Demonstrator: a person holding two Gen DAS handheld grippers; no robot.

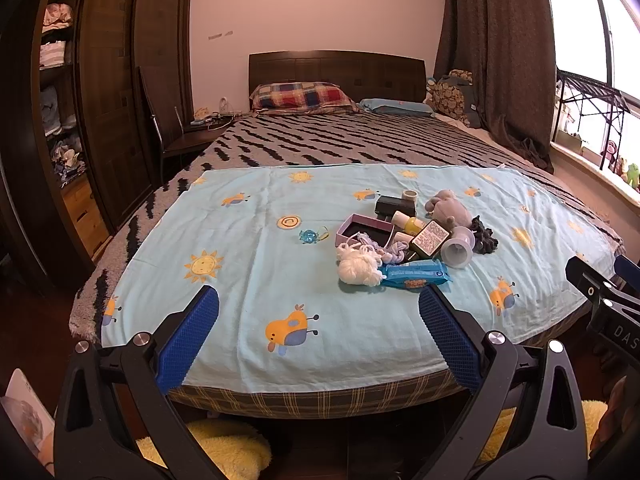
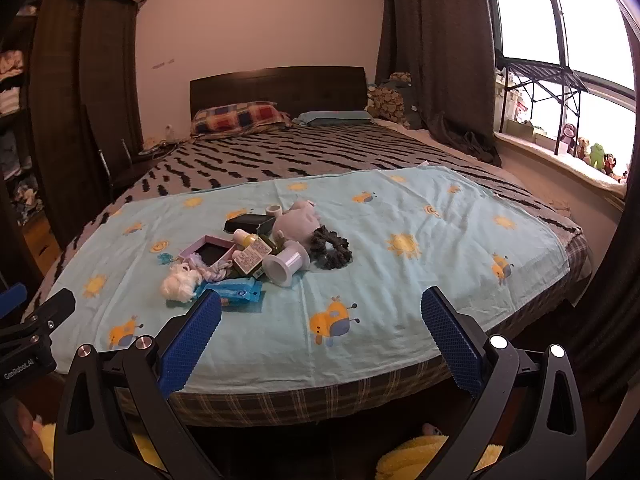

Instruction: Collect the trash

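Left hand-held gripper (image 1: 319,322) and right hand-held gripper (image 2: 321,324): I see both spread wide, holding nothing.
Clutter pile (image 1: 412,240) sits on the bed's blue sheet (image 1: 256,264).

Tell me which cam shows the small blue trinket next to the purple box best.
Left wrist. The small blue trinket lies in the open on the light blue sheet, clear of the purple box, outline fully visible. In the right wrist view it is a small patch at the pile's far edge, shape unreadable.
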